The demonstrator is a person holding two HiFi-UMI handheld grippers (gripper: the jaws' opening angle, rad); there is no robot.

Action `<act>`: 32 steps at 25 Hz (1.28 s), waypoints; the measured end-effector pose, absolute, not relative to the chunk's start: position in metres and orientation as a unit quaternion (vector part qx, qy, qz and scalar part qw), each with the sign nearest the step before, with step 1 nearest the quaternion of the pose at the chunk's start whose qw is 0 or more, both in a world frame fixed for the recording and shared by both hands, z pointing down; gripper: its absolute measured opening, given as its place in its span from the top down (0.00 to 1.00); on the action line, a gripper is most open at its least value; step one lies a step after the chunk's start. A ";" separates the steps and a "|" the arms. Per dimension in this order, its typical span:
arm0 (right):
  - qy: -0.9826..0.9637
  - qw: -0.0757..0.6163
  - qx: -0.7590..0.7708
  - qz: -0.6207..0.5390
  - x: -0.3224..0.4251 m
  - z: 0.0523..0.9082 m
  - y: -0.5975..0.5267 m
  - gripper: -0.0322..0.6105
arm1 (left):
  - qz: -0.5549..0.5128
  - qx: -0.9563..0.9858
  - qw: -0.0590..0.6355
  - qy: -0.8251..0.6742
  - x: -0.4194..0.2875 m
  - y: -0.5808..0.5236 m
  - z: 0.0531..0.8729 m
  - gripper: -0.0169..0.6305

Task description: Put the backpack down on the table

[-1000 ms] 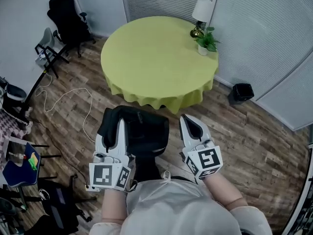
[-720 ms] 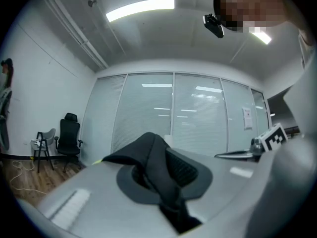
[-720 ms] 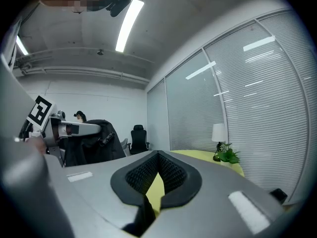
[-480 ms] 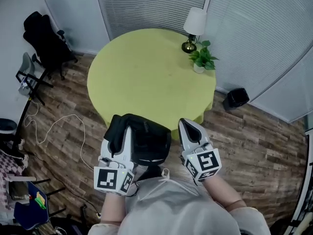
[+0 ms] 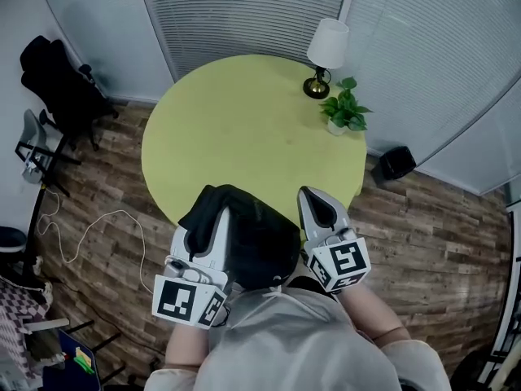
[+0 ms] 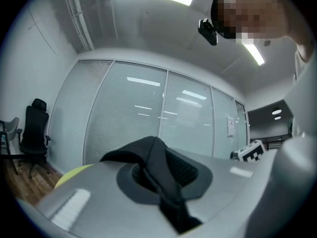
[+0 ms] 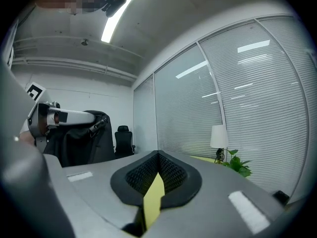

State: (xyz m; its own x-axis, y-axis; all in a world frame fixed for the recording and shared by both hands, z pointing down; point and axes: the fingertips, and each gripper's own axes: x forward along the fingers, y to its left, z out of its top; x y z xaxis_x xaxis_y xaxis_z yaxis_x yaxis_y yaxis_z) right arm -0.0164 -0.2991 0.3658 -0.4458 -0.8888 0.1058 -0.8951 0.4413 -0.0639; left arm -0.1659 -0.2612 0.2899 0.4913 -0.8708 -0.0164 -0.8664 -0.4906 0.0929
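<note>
The left gripper (image 5: 218, 218) pinches a black strap (image 6: 161, 187) of the backpack (image 5: 256, 247), so the bag hangs at the near edge of the table (image 5: 244, 129), not yet on it, while the right gripper (image 5: 313, 200), pressed together and empty, waits beside it, probably to steady it.

The right gripper (image 7: 158, 155) has its jaws closed tip to tip with nothing between them; a sliver of yellow-green bench (image 7: 154, 197) shows through the slit below. Off to the left, the left gripper (image 7: 91, 117) holds up a black backpack (image 7: 84, 143), which hangs from it. Behind stands a black office chair (image 7: 124, 140). To the right, a white-shaded lamp (image 7: 217, 137) and a green plant (image 7: 237, 163) sit just beside each other on the bench, against the blinds (image 7: 247, 93).
</note>
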 end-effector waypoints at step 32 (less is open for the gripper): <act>-0.856 0.077 0.503 0.098 0.057 0.407 -0.511 0.95 | 0.019 0.822 0.025 -0.569 -0.136 -0.578 0.301 0.91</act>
